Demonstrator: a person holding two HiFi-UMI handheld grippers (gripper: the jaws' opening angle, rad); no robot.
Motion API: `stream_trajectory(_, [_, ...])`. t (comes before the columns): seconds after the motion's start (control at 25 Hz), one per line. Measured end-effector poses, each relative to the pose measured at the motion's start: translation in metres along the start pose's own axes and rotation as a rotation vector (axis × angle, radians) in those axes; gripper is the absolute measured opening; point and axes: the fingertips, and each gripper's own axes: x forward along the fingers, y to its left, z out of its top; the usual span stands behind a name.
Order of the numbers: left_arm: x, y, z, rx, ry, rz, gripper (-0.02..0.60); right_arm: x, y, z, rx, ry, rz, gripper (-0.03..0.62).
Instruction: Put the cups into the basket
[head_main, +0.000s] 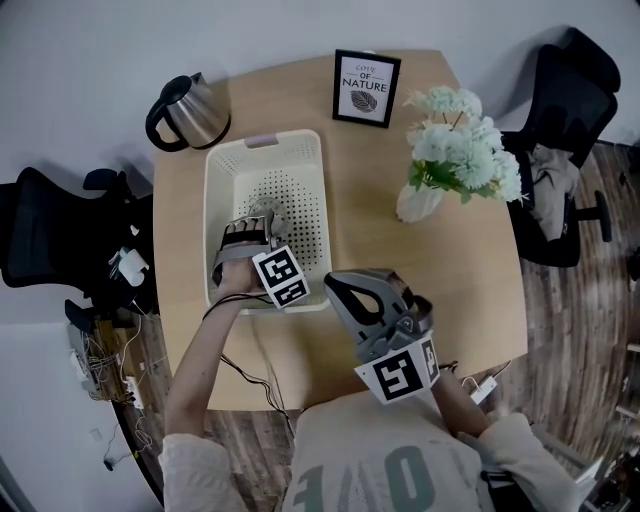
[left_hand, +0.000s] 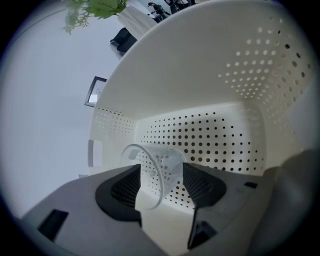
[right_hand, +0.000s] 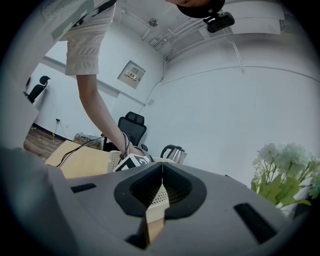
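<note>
Pale wood covers the table (head_main: 450, 290), which stands against a white wall with a black office chair (head_main: 565, 100) off to either side. Along the back edge sit a steel kettle (head_main: 190, 112), a framed print (head_main: 366, 88) and a white vase (head_main: 418, 203) of pale flowers (head_main: 460, 145). A white perforated basket (head_main: 215, 195) lies lengthways on the table in front of the kettle. The person leans over from the near side with the left arm stretched into it. Down there the left gripper (left_hand: 161, 169) has its jaws spread wide. A clear plastic cup (left_hand: 150, 172) lies tipped on its side between them, its open mouth towards the gripper, low in the basket by the dotted floor. From its own view the pads stand off the cup's sides rather than squeezing it, though the gap on the right side is slim. The right gripper (right_hand: 162, 175) is held up close to the person's chest, above the near edge of the table. Its jaws are pressed together with nothing between them, pointing towards the basket and the kettle beyond.
</note>
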Motion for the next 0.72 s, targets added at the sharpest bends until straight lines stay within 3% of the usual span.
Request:
stream_trajectory(0.16, [-0.018, 0.011, 0.0, -0.04, -0.028, 0.032, 0.255, -0.003, 0.004, 0.008, -0.013, -0.013, 0.003, -0.002])
stream_trajectory(0.32, [-0.042, 0.027, 0.003, -0.138, -0.08, 0.061, 0.255, -0.007, 0.01, 0.018, -0.03, -0.023, 0.0, -0.002])
stream_trajectory(0.4, [-0.059, 0.037, 0.004, -0.228, -0.124, 0.074, 0.255, -0.01, 0.012, 0.023, -0.037, -0.027, -0.004, -0.002])
stream_trajectory(0.52, [-0.096, 0.056, 0.007, -0.428, -0.236, 0.106, 0.251, -0.015, 0.014, 0.032, -0.049, -0.034, -0.017, -0.002])
stream_trajectory(0.56, [-0.11, 0.064, 0.007, -0.501, -0.278, 0.128, 0.221, -0.016, 0.014, 0.034, -0.053, -0.038, -0.022, -0.002])
stream_trajectory(0.64, [-0.14, 0.077, 0.006, -0.63, -0.358, 0.189, 0.094, -0.02, 0.014, 0.04, -0.06, -0.047, -0.033, -0.002])
stream_trajectory(0.72, [-0.168, 0.084, 0.006, -0.719, -0.439, 0.241, 0.034, -0.024, 0.014, 0.046, -0.063, -0.059, -0.044, -0.002])
